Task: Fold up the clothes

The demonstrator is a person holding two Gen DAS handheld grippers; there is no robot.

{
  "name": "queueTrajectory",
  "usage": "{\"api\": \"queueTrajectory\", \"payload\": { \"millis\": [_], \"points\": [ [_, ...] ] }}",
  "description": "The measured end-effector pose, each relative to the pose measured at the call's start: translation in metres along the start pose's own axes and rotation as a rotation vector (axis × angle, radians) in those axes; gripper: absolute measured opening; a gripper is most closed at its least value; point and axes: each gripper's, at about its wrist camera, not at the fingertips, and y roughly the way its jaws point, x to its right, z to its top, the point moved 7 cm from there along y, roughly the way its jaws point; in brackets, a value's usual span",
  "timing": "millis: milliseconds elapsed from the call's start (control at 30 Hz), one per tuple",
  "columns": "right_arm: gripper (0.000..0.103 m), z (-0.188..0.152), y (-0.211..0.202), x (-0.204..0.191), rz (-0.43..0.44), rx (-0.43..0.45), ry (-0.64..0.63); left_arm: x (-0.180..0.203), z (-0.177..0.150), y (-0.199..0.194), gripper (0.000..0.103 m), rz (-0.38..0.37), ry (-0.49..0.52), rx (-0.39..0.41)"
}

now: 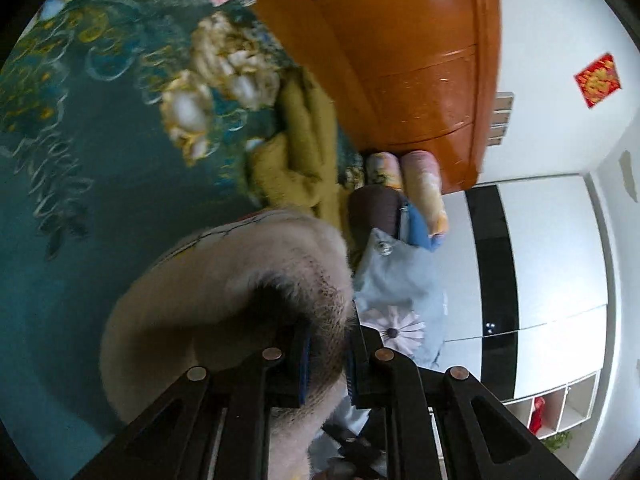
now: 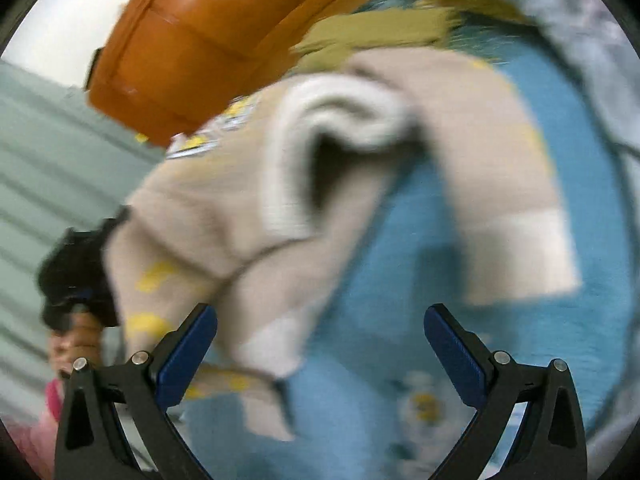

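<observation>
A beige fleece sweater with yellow marks, a white collar and white cuffs hangs in the air over the bed. My left gripper is shut on a fold of the sweater, which bulges in front of its camera. In the right wrist view the left gripper holds the sweater at the left edge. My right gripper is open and empty, just below the hanging sweater. One sleeve with a white cuff hangs to the right.
The bed has a teal floral cover. An olive-yellow garment lies crumpled near the orange wooden headboard. Rolled bedding and a light blue cloth lie beside it. A white wardrobe stands behind.
</observation>
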Motion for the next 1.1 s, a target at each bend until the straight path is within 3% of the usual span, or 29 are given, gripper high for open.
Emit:
{"api": "queueTrajectory", "payload": {
  "millis": [133,267,333,400,467,533,600,733,867,967,1100],
  "points": [
    [0.101,0.016,0.021,-0.006,-0.014,0.03,0.024,-0.009,-0.004,-0.005,0.015,-0.034,-0.042,-0.012],
    [0.077,0.037,0.033,0.01,-0.09,0.087,0.092,-0.003,-0.005,-0.007,0.015,-0.069,-0.029,-0.043],
    [0.075,0.045,0.041,0.013,-0.094,0.084,0.112,0.001,-0.009,-0.007,0.015,-0.102,-0.026,-0.068],
    [0.071,0.049,0.048,0.008,-0.044,0.073,0.136,0.004,-0.014,-0.006,0.015,-0.136,-0.022,-0.096],
    [0.044,0.052,0.047,0.0,0.038,0.067,0.161,0.007,-0.019,-0.005,0.015,-0.169,-0.019,-0.123],
    [0.035,0.056,0.041,-0.007,0.085,0.069,0.167,0.006,-0.026,-0.003,0.015,-0.185,-0.021,-0.145],
    [0.016,0.063,0.024,-0.001,0.067,0.082,0.184,0.001,-0.038,0.003,0.015,-0.179,-0.025,-0.181],
    [0.014,0.096,-0.03,0.003,0.066,0.18,0.191,-0.001,-0.074,0.031,0.015,-0.165,-0.027,-0.296],
    [0.013,0.13,-0.088,-0.02,0.006,0.248,0.026,0.004,-0.117,0.067,0.015,-0.153,-0.026,-0.43],
    [0.013,0.116,-0.1,-0.006,-0.061,0.262,-0.033,0.011,-0.143,0.091,0.015,-0.096,0.022,-0.519],
    [0.013,0.096,-0.109,0.04,-0.109,0.256,0.059,0.013,-0.143,0.086,0.02,0.019,0.115,-0.57]
  ]
}}
